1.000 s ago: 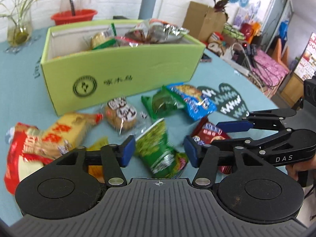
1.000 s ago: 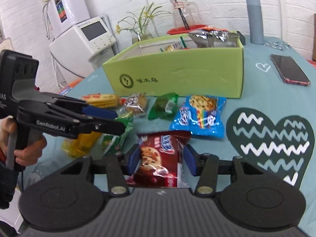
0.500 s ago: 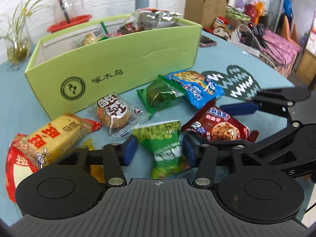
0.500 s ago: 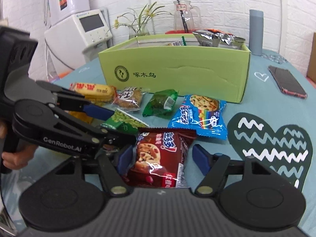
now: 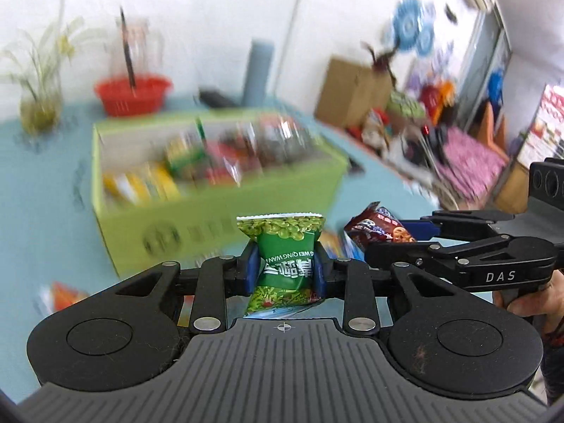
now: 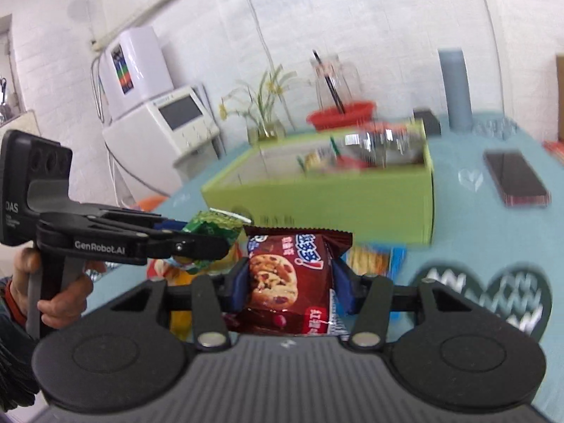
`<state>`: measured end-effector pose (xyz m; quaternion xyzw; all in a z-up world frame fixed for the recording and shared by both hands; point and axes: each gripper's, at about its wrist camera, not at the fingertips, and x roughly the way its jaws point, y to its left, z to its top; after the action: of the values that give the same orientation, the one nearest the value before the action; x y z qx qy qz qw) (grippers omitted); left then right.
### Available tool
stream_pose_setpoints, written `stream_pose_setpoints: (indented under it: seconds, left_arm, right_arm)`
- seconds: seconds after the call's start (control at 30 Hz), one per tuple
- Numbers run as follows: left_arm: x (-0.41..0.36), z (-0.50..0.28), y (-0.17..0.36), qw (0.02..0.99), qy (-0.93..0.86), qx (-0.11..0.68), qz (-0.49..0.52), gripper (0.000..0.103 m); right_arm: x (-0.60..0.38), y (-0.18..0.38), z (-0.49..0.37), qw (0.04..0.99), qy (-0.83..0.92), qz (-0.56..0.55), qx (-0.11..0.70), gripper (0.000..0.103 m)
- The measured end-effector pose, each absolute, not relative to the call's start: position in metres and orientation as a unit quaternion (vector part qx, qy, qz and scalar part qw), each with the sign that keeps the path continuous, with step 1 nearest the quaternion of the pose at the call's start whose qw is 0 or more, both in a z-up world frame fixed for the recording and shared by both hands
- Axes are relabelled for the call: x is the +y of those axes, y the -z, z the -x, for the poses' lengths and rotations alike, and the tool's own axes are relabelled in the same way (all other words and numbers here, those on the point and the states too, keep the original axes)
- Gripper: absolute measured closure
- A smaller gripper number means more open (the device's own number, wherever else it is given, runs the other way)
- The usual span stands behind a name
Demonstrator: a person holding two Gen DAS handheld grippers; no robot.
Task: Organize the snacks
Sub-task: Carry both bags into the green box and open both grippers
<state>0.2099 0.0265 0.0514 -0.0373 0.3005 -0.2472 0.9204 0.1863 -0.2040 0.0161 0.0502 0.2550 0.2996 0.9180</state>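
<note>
White brick walls and a teal tablecloth (image 5: 42,190) frame my left wrist view, much of it motion-blurred. I note the left gripper (image 5: 282,270) with its blue pads clamped on both sides of a green pea snack packet (image 5: 283,250), which stands upright and is lifted off the table. Beyond it sits the lime-green cardboard box (image 5: 218,232), open-topped and holding several blurred snack packets. To the right, the right gripper (image 5: 405,236) holds a brown cookie packet (image 5: 377,227) at about the same height. Far back I see a red basin (image 5: 132,93) and a grey cylinder (image 5: 259,68); a brown carton (image 5: 352,91) stands far right.

From the right wrist view, the same box (image 6: 338,204) lies ahead on the tablecloth (image 6: 458,232). I record the right gripper (image 6: 290,283) closed against both edges of the cookie packet (image 6: 289,271), held upright above the surface. At left, the left gripper (image 6: 208,238) carries the pea packet (image 6: 211,227) just beside the cookie packet. A blue cookie packet (image 6: 373,259) lies on the cloth below the box front. A phone (image 6: 516,178) rests far right, with a dark heart-shaped mat (image 6: 493,296) nearer. A white appliance (image 6: 151,120) stands far left.
</note>
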Motion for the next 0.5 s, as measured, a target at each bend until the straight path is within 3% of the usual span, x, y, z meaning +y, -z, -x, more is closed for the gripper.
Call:
stream_pose_setpoints:
  seconds: [0.17,0.33,0.4,0.47,0.5]
  left_arm:
    - [0.033,-0.265,-0.078,0.937,0.21,0.277,0.026,0.096]
    - [0.039,-0.322,-0.061,0.939,0.164,0.3,0.02,0.094]
    - [0.044,-0.333,-0.051,0.942,0.145,0.301,0.018,0.087]
    - [0.053,-0.33,-0.048,0.945,0.134,0.297,0.021,0.071]
    - [0.056,-0.325,-0.049,0.948,0.136,0.288,0.023,0.068]
  right_arm:
    - [-0.178,-0.042,-0.262,0.925,-0.3,-0.004,0.235,0.047]
    - [-0.141,-0.03,-0.324,0.92,-0.298,0.026,0.253,0.043]
    - [-0.133,-0.024,-0.337,0.919,-0.3,0.034,0.255,0.033]
    - [-0.131,-0.026,-0.335,0.921,-0.301,0.04,0.243,0.025]
    - [-0.134,-0.029,-0.33,0.923,-0.304,0.039,0.234,0.023]
